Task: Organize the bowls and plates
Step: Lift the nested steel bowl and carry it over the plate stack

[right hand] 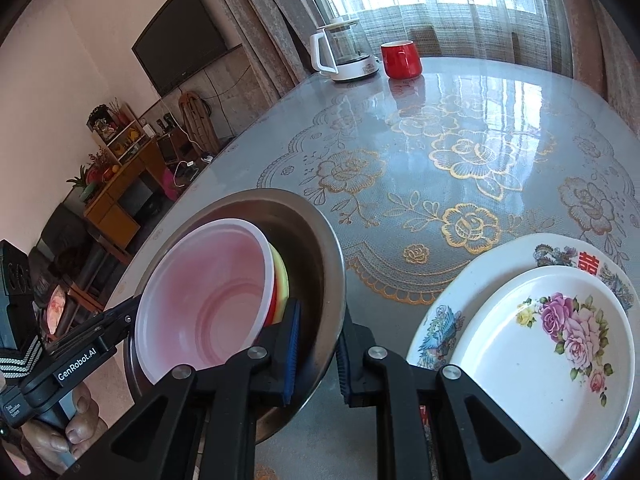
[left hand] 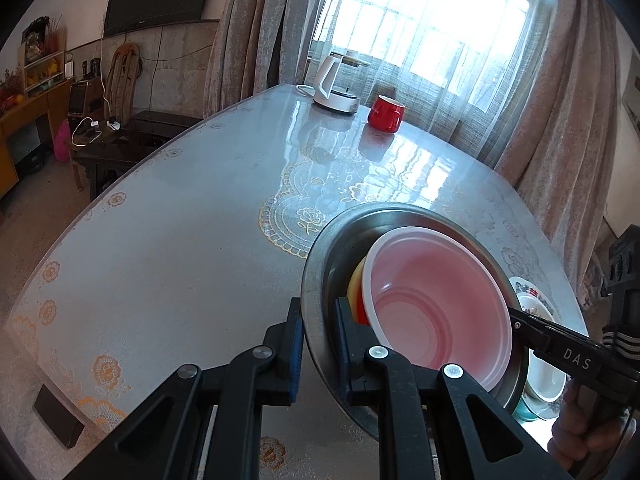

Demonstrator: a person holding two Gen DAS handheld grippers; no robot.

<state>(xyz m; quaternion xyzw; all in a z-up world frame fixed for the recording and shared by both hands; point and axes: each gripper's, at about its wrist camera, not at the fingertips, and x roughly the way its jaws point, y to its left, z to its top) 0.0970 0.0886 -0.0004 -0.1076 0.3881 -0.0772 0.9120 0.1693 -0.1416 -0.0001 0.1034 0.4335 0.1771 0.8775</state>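
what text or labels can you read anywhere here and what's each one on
"DAS": on the arm of the right gripper, seen from the left wrist.
"GenRobot.AI": on the arm of the left gripper, seen from the right wrist.
Red double-happiness character 囍: on the rim of the large patterned plate.
Logo under the TV: too small to read.

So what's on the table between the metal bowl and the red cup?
Nothing: in the right wrist view only bare flowered tablecloth lies between the metal bowl and the red cup.
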